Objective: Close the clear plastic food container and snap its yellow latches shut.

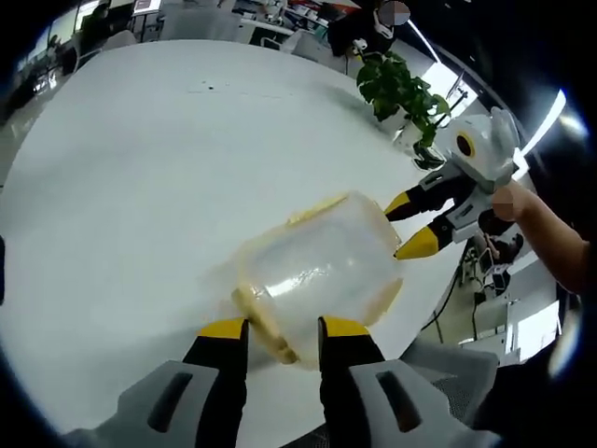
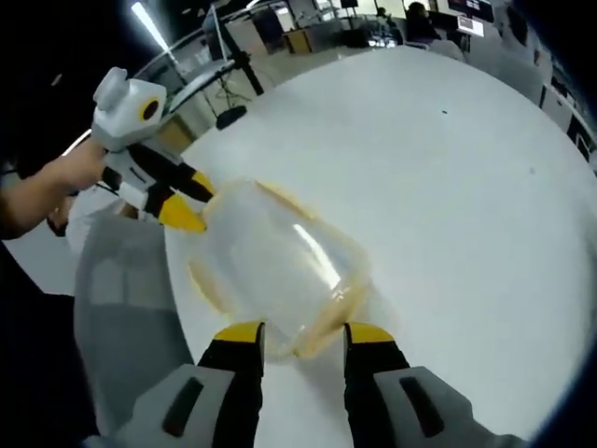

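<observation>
Because the container [image 1: 317, 271] lies near the edge of the white table [image 1: 140, 168], the two grippers approach it from opposite ends: the left gripper [image 1: 283, 332] and the right gripper [image 2: 301, 334], both spread open, apparently to press its latches.

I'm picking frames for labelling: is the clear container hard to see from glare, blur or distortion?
In the left gripper view, the container looks soft and washed out against the white table. In the right gripper view, a bright glare streak crosses the container. Fisheye bending curves the table edge in both views.
</observation>
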